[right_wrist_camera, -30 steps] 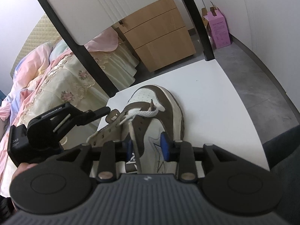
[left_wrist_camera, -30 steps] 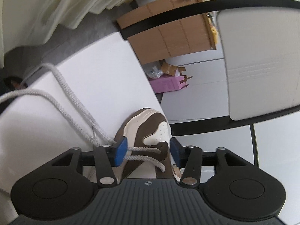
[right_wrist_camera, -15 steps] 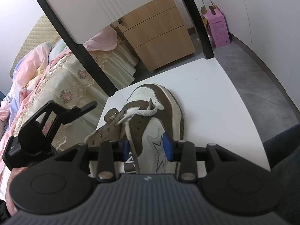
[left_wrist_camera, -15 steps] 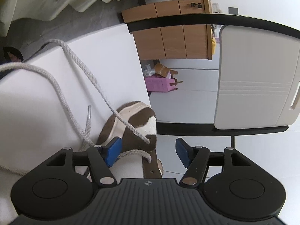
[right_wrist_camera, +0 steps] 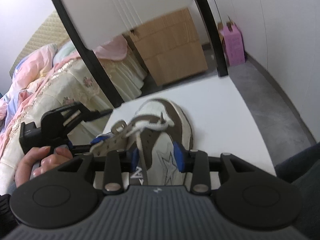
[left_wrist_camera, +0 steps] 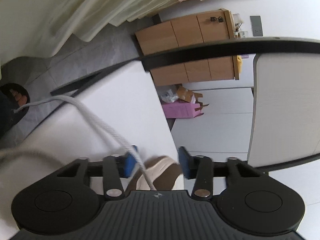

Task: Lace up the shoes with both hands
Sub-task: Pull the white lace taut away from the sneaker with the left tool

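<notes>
Since the earlier frames, the left gripper (left_wrist_camera: 156, 163) has pulled back from the shoe (right_wrist_camera: 164, 140), which has slid low between its fingers, and the right gripper (right_wrist_camera: 157, 158) has spread wider. Only the right wrist view shows the person's hand (right_wrist_camera: 38, 164) holding the left tool beside the shoe on the white table (right_wrist_camera: 230, 116). Left jaws stand wide apart; the white lace (left_wrist_camera: 112, 132) crosses the left blue pad. Right jaws are open, straddling the shoe's side and a lace strand, pinching nothing.

Bright daylight, motion blur, fisheye warping
</notes>
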